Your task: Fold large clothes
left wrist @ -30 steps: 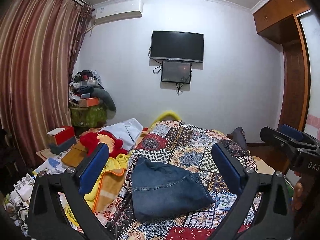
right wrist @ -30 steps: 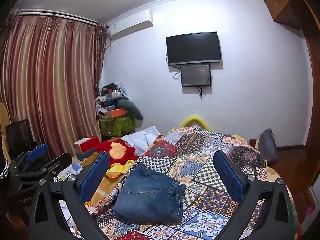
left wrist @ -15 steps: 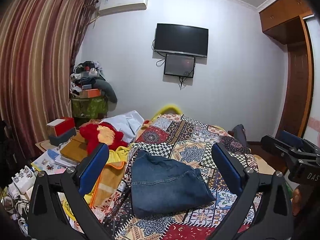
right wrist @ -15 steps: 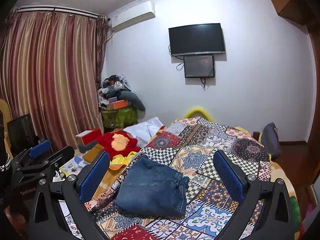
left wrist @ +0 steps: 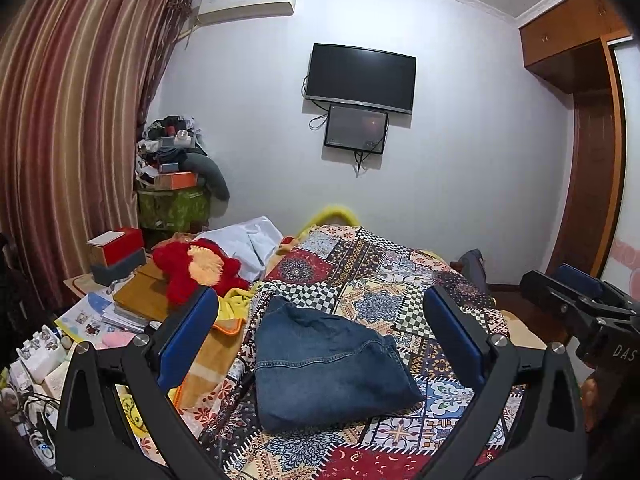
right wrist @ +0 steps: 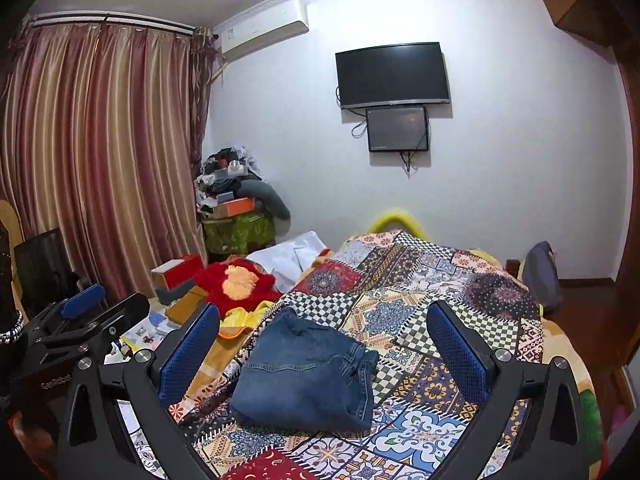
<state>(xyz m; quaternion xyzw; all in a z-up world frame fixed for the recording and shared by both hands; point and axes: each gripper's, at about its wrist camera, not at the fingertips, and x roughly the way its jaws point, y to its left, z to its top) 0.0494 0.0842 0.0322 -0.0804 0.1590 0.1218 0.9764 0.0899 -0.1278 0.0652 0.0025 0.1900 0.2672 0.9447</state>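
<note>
A folded pair of blue jeans (left wrist: pixel 324 364) (right wrist: pixel 308 376) lies on the patchwork bedspread (left wrist: pixel 384 300) (right wrist: pixel 448 312). My left gripper (left wrist: pixel 320 340) hovers above and in front of the jeans, open, with nothing between its blue pads. My right gripper (right wrist: pixel 324 348) also stands open and clear of the denim, holding nothing. In the left wrist view the right gripper (left wrist: pixel 580 304) shows at the right edge, and in the right wrist view the left gripper (right wrist: pixel 80 320) shows at the left edge.
A red plush toy (left wrist: pixel 192 268), a white cloth (left wrist: pixel 248 240) and a yellow-orange blanket (left wrist: pixel 216 340) lie left of the jeans. Boxes, books and papers (left wrist: pixel 120 304) crowd the left side. A cluttered stand (left wrist: pixel 172 184) stands by the striped curtain (left wrist: pixel 68 128).
Both views have dipped a little and drawn slightly nearer the bed, so the folded jeans sit a bit larger between the fingers. The jeans themselves have not moved.
</note>
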